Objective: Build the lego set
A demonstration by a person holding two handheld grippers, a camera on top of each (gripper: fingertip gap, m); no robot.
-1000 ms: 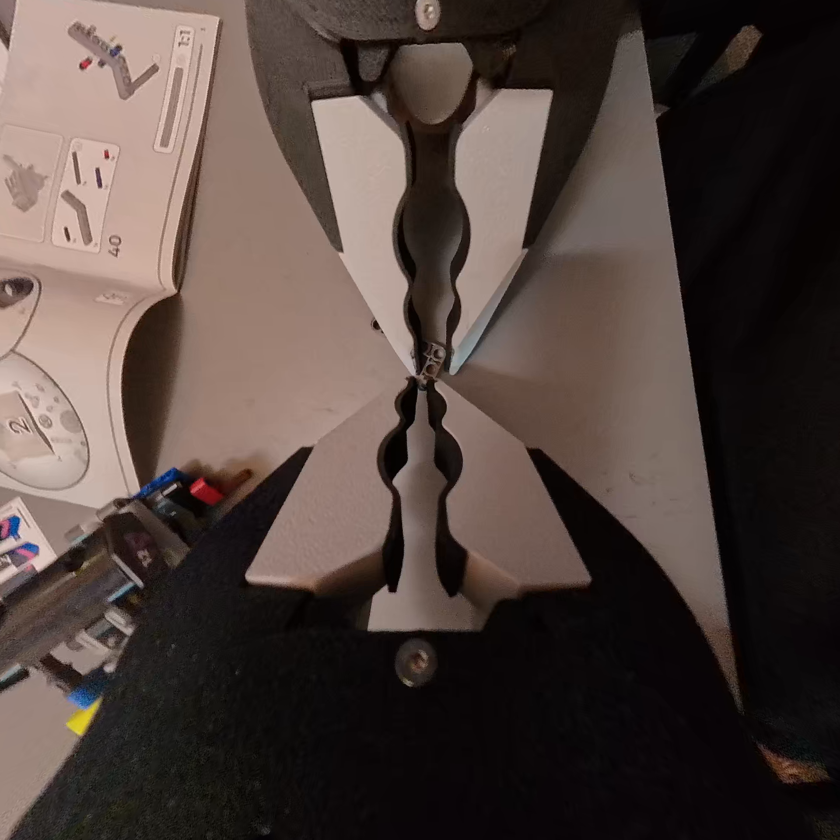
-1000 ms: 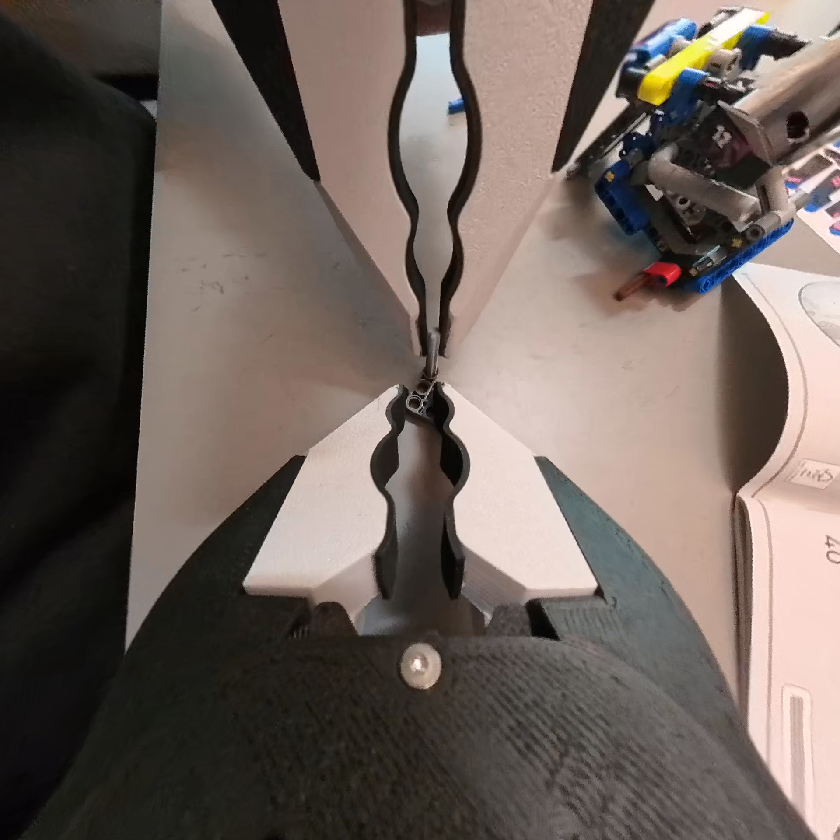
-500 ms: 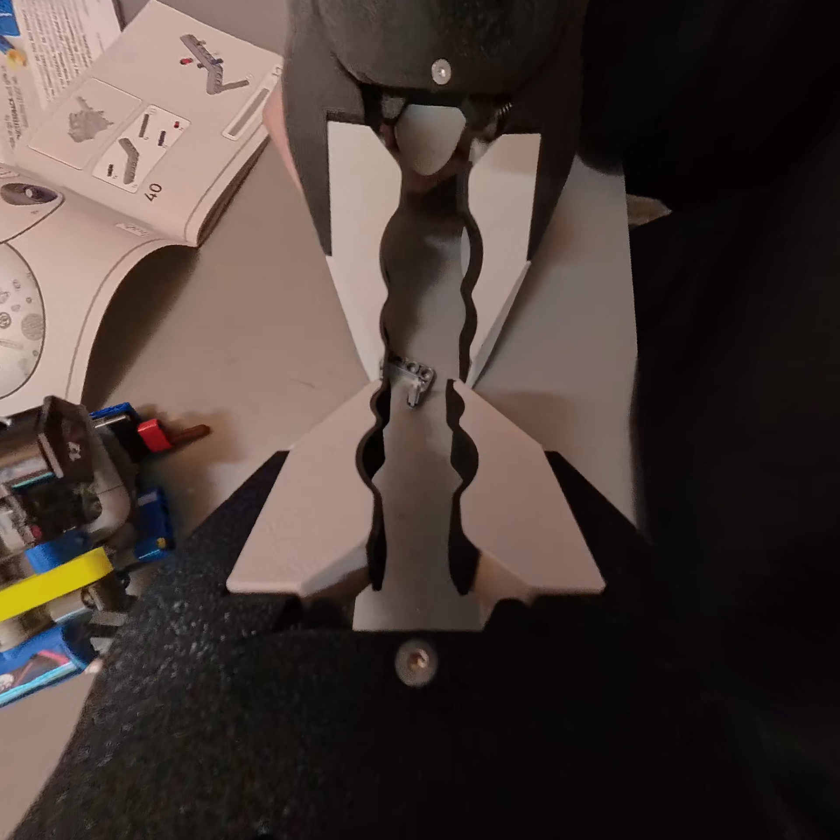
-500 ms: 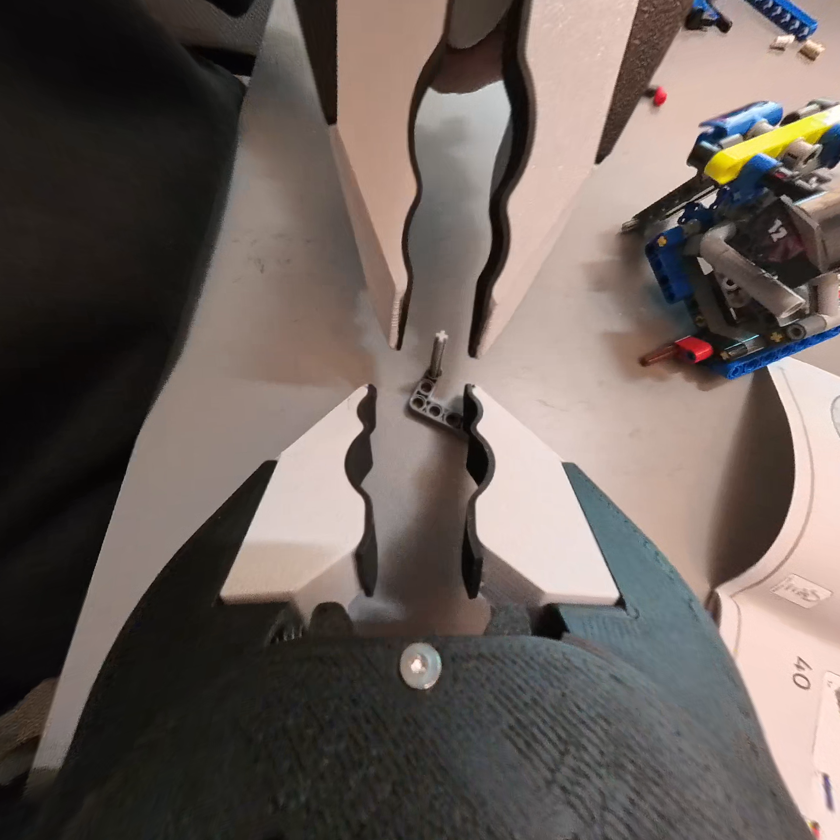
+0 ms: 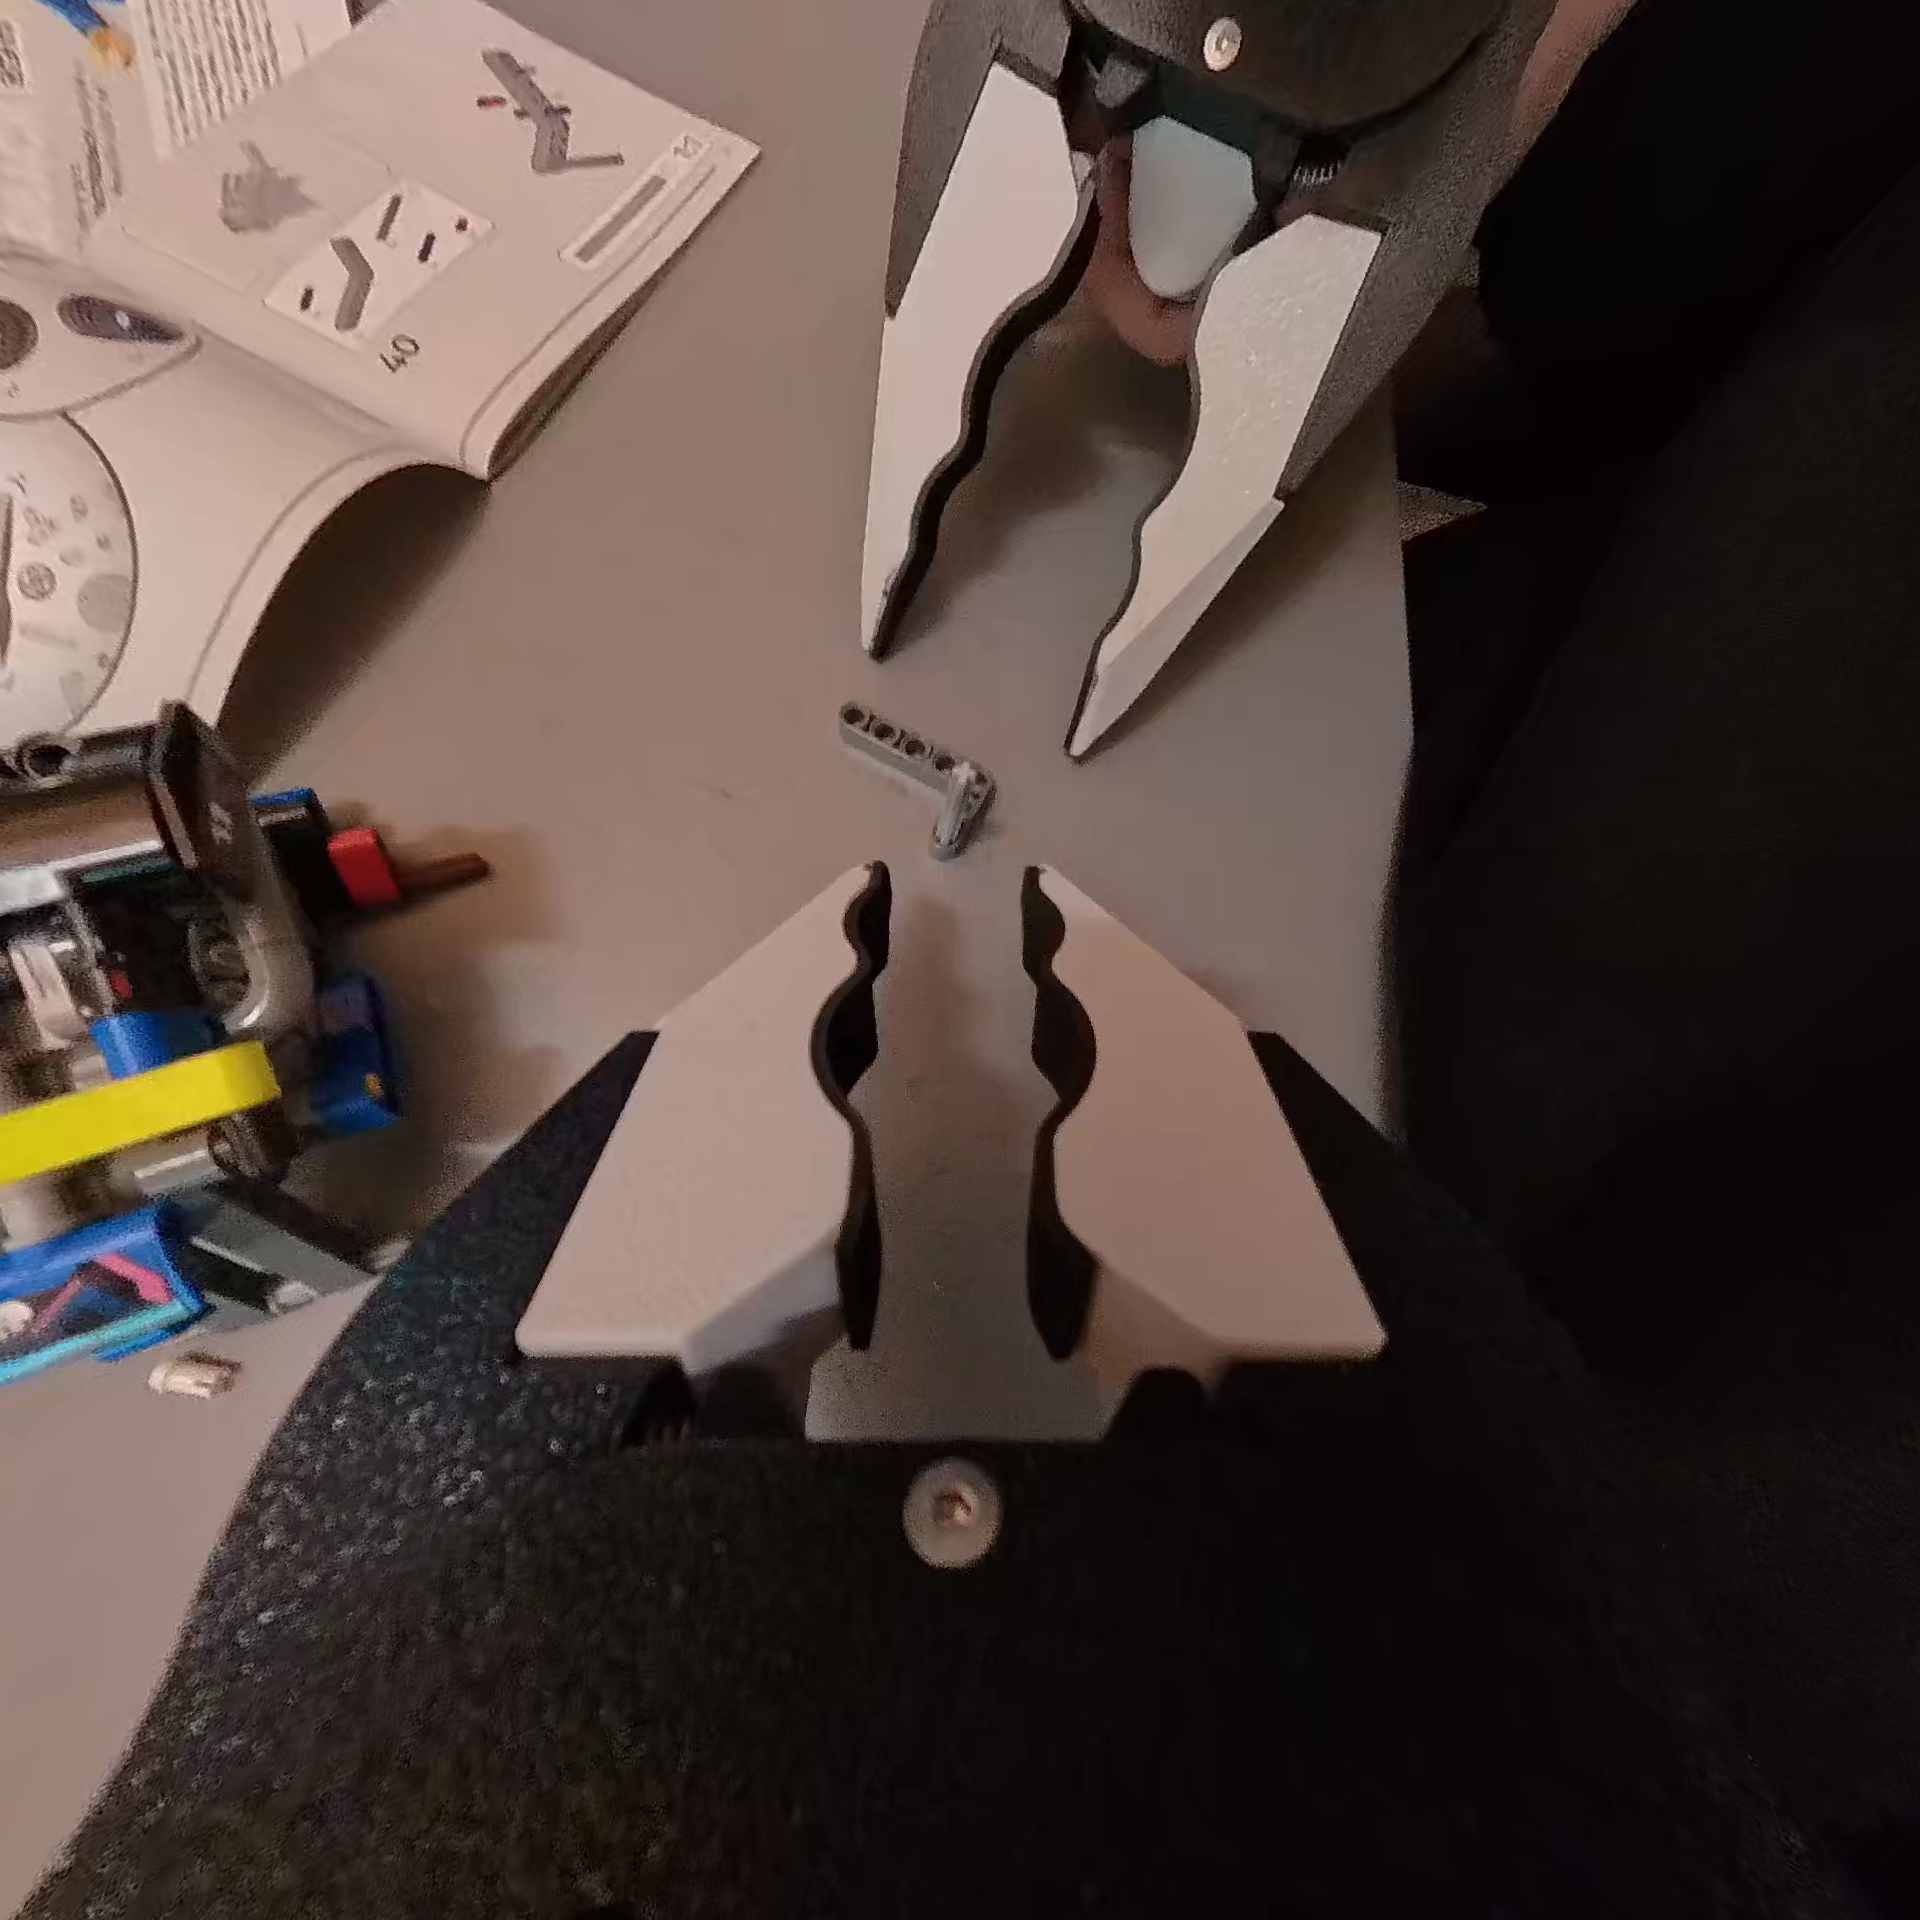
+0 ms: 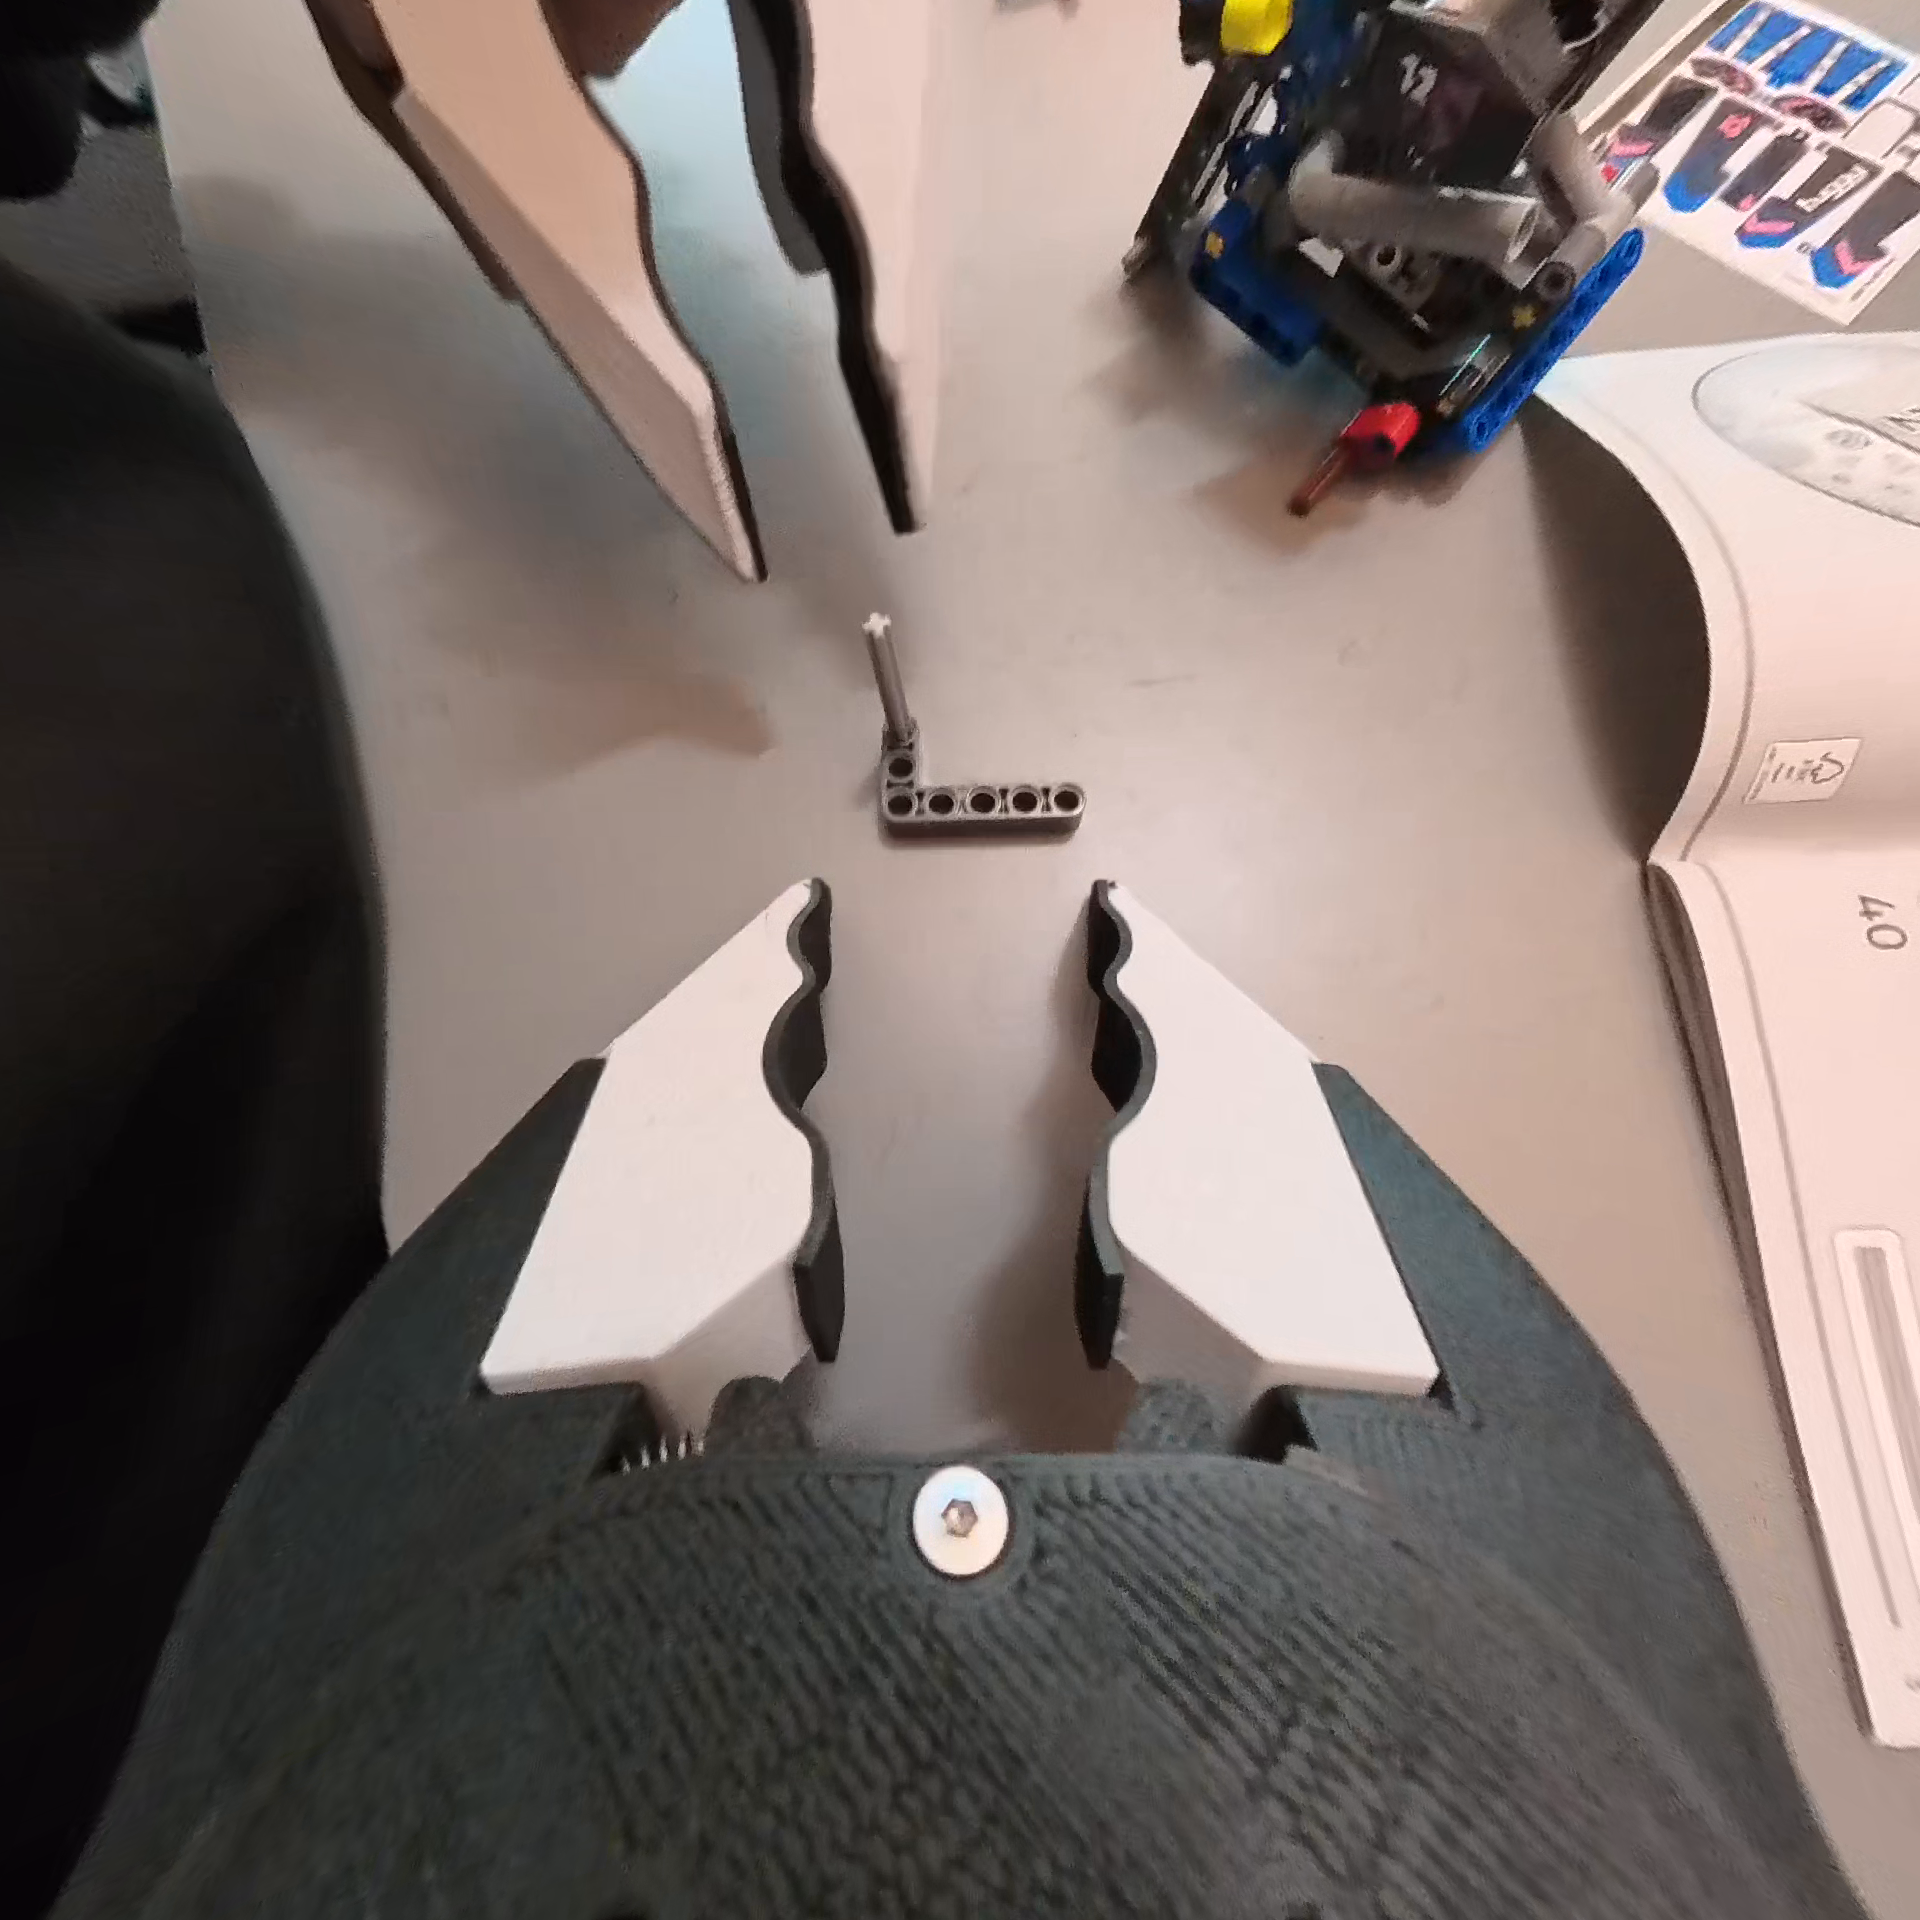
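A small grey L-shaped beam (image 6: 977,802) with a grey axle (image 6: 888,670) pushed into its short arm lies flat on the grey table (image 6: 1299,831). It lies between the two grippers and touches neither. It also shows in the left wrist view (image 5: 914,764). My left gripper (image 5: 956,868) is open and empty just short of it. My right gripper (image 6: 961,883) is open and empty on the opposite side. Each gripper shows in the other's view, the right (image 5: 977,696) and the left (image 6: 831,551).
A part-built blue, grey and yellow model (image 6: 1423,239) with a red piece on a brown axle (image 6: 1351,457) stands nearby, also in the left wrist view (image 5: 156,1039). An open instruction booklet (image 5: 343,239) and a sticker sheet (image 6: 1787,156) lie beside it. Dark clothing (image 6: 135,935) borders the table edge. The tips of one gripper are about 6 centimeters away from the tips of the other.
Both grippers were shut on the beam and axle, tip to tip. They have opened, let the joined piece down onto the table, and drawn back from it.
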